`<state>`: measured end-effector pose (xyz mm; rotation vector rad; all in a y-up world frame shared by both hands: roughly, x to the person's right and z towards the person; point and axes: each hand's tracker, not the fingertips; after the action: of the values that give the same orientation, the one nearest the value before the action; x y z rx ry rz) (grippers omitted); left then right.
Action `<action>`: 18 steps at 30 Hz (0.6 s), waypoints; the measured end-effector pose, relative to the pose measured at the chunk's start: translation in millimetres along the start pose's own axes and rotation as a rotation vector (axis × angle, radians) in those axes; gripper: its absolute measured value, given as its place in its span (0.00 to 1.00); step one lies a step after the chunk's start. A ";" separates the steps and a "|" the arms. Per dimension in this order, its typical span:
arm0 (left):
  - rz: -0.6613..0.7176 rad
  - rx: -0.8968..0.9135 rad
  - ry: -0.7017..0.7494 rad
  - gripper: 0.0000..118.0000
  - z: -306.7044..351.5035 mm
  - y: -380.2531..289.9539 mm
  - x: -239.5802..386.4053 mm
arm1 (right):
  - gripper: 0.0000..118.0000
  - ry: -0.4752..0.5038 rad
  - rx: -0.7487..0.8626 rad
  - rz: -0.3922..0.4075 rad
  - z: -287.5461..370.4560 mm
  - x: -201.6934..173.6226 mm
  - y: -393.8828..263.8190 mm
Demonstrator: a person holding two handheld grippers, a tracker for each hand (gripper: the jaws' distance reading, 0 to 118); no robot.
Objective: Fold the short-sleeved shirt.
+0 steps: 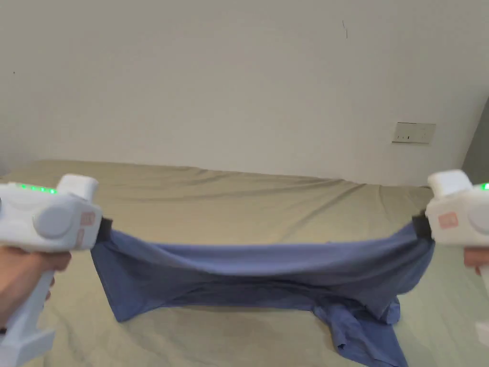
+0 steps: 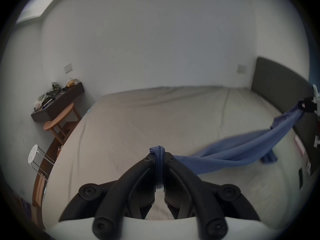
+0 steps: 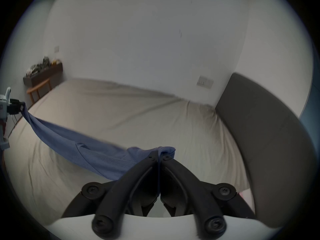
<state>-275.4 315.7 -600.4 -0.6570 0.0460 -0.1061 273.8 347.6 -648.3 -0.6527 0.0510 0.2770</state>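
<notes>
soft matt blue cloth shirt (image 1: 248, 267); wrinkled matt sheet on the bed (image 1: 229, 200); smooth black plastic fingers (image 2: 138, 178); wooden stool (image 2: 58, 115).

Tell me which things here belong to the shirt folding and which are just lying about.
Job: blue shirt; left tongs and right tongs, both clamped on it; bed.
Lying about: cluttered shelf; wooden table; white stool.

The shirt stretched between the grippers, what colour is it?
Plain blue shirt, no pattern; head view shows it best.

A beige-sheeted bed (image 1: 229, 200) carries the blue shirt's (image 1: 258, 272) trailing lower folds.
</notes>
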 end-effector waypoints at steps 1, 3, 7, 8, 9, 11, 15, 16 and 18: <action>0.014 0.002 -0.020 0.05 -0.2 -21.7 5.3 | 0.02 0.005 -0.035 0.008 -5.5 -8.2 -29.1; 0.063 -0.031 -0.074 0.05 -0.1 -63.0 14.1 | 0.02 0.027 -0.077 -0.034 -11.9 -20.7 -85.4; 0.101 -0.085 -0.151 0.05 17.6 -142.2 22.4 | 0.02 0.129 -0.156 -0.147 -7.6 -30.0 -192.5; 0.101 -0.099 -0.163 0.05 23.1 -157.3 23.0 | 0.02 0.123 -0.159 -0.149 -2.0 -31.7 -212.9; 0.084 -0.100 -0.138 0.05 27.9 -172.8 25.8 | 0.02 0.121 -0.191 -0.125 3.0 -33.8 -232.5; 0.050 -0.122 -0.131 0.05 36.6 -198.4 28.5 | 0.02 0.123 -0.191 -0.125 15.9 -37.9 -263.8; 0.122 -0.141 -0.115 0.05 62.4 -241.8 29.1 | 0.02 0.103 -0.220 -0.173 32.3 -39.9 -307.2; 0.143 -0.154 -0.129 0.05 67.5 -249.5 26.8 | 0.02 0.098 -0.221 -0.194 35.8 -35.7 -312.9; 0.179 -0.151 -0.113 0.05 75.3 -258.4 22.4 | 0.02 0.114 -0.209 -0.314 46.3 -28.5 -316.8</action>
<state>-269.1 155.6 -382.9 -0.8060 0.0040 0.1079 330.2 128.4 -420.1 -0.8722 0.0285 -0.0599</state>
